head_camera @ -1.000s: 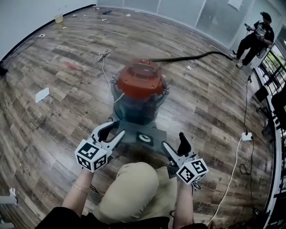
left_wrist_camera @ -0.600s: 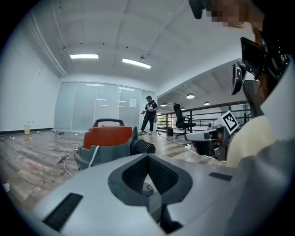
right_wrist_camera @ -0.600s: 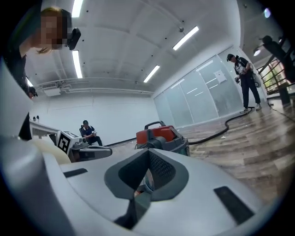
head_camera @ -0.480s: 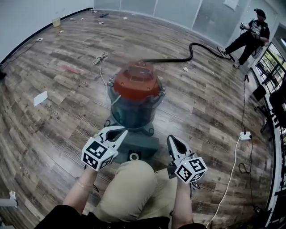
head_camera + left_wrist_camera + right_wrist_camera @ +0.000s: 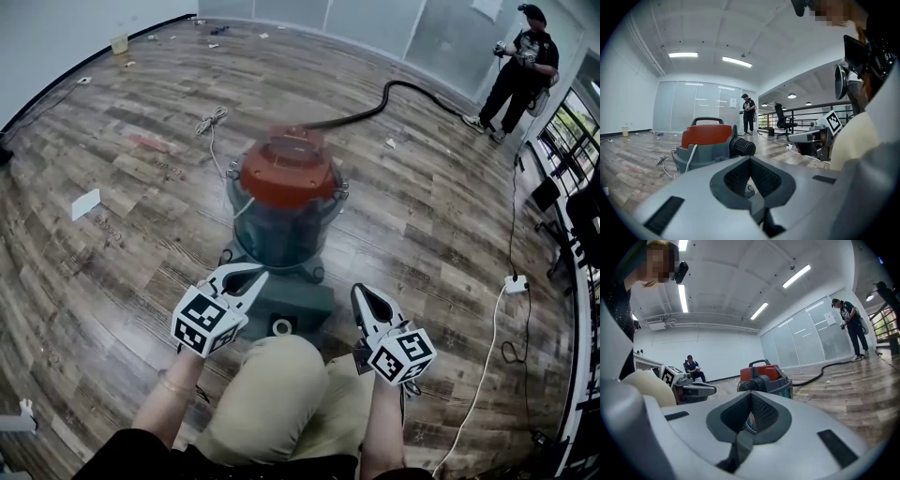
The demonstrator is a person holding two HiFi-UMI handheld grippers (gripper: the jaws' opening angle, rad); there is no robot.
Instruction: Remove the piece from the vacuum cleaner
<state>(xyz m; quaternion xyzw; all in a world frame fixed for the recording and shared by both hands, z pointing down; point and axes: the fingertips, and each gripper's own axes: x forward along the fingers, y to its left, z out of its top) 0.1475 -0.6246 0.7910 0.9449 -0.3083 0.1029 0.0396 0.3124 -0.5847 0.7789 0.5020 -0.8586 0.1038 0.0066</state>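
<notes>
Left gripper and right gripper: I see both sets of jaws pressed together, nothing between them. Red-lidded grey drum vacuum cleaner stands just ahead of both tips, untouched. Its black hose trails away beyond. Lettering on it too small to read; marker cube shows black-and-white squares.

Nothing legible.
Left cube and right cube bear only black-and-white square patterns; the vacuum cleaner base's round emblem and the glass wall's white sheet are too small to read.
</notes>
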